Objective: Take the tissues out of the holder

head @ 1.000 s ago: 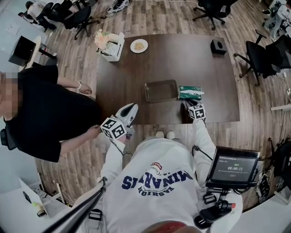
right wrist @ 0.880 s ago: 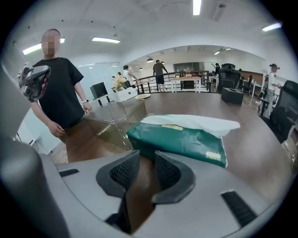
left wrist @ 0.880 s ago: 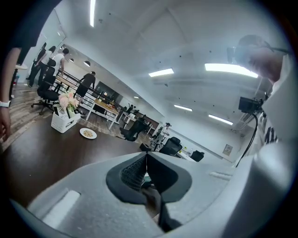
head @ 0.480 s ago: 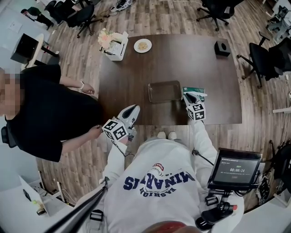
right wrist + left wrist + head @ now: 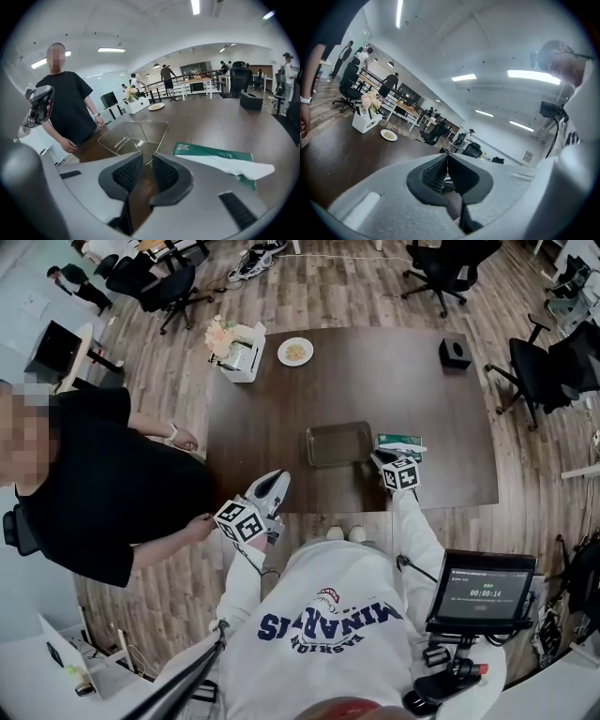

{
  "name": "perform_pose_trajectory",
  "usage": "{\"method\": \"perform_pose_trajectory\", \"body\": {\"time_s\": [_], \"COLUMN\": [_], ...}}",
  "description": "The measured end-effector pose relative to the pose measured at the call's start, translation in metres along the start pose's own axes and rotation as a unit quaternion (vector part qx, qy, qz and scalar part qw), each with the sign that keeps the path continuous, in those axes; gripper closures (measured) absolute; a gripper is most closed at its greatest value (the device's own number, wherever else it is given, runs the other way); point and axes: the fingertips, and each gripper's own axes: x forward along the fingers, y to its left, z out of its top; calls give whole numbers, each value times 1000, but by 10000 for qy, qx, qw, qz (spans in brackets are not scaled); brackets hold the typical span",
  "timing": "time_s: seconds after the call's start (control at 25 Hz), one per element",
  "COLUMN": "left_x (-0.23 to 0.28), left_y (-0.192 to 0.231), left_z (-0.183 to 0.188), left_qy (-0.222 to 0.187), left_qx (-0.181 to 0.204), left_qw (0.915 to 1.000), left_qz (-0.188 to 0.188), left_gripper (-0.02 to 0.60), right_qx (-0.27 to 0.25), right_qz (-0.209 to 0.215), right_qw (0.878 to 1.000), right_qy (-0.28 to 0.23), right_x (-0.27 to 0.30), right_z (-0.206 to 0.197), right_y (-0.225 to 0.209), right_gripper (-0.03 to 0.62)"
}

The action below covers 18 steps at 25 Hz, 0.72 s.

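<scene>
Head view. A dark brown table (image 5: 375, 381) stands on a plank floor (image 5: 356, 287) in an open office, with office chairs (image 5: 169, 282) around it. At the far left corner is a white box of flowers (image 5: 234, 345), with a plate (image 5: 295, 352) just beside it. A black box (image 5: 455, 351) sits at the far right corner.

Toward the near edge lies the clear holder (image 5: 336, 443). The green tissue pack (image 5: 401, 444) rests on the table just right of it, outside it. A bystander in black (image 5: 103, 484) stands at the left edge.

The right gripper (image 5: 378, 457) hovers at the pack's near left corner, its jaws a narrow gap apart with nothing between them. The left gripper (image 5: 279, 476) is held off the near edge, its jaws pressed together and empty.

Only the right gripper view shows a white sheet (image 5: 229, 164) trailing from the pack. Only the left gripper view, tilted upward, shows the ceiling lights (image 5: 533, 76). The screen (image 5: 480, 589) at the operator's right appears in the head view alone.

Against the frame one second earlier, the right gripper has advanced from the near edge to the pack and its jaws have narrowed. The left gripper stays closed.
</scene>
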Motion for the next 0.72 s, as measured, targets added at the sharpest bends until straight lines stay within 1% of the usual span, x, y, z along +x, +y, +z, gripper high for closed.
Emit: {"method": "perform_pose_trajectory", "body": {"time_s": [0.12,0.24,0.32,0.4,0.44,0.52,0.56,0.64,0.72], "left_x": [5,14,18,17,17,11,4,-14,-22], "left_y": [0,1,2,1,0,-5,-10,-22,-38], "left_z": [-3,-8,-7,-3,1,13,22,40,55], "left_qy": [-52,-83,-120,-188,-226,-293,-328,-418,-510], "left_qx": [-28,-33,-37,-8,57,344,540,956,1361], "left_qw": [10000,9999,9999,9997,9996,9988,9979,9945,9894], "left_qz": [-39,-92,-118,-149,-163,-166,-138,-18,8], "left_gripper": [575,575,575,575,575,575,575,575,575], "right_qx": [-10,-184,-190,-186,-312,-825,-1141,-1714,-2109], "right_qz": [94,161,23,-168,-268,-352,-278,73,373], "right_qw": [9998,9992,9998,9991,9973,9890,9819,9628,9429], "right_qy": [161,306,96,-352,-607,-1173,-1485,-2089,-2553], "right_x": [2,1,-9,-34,-50,-93,-116,-160,-197], "right_z": [-2,-8,4,28,44,85,110,158,192], "right_y": [0,0,-4,-3,1,27,51,112,161], "right_gripper": [525,525,525,525,525,525,525,525,525]}}
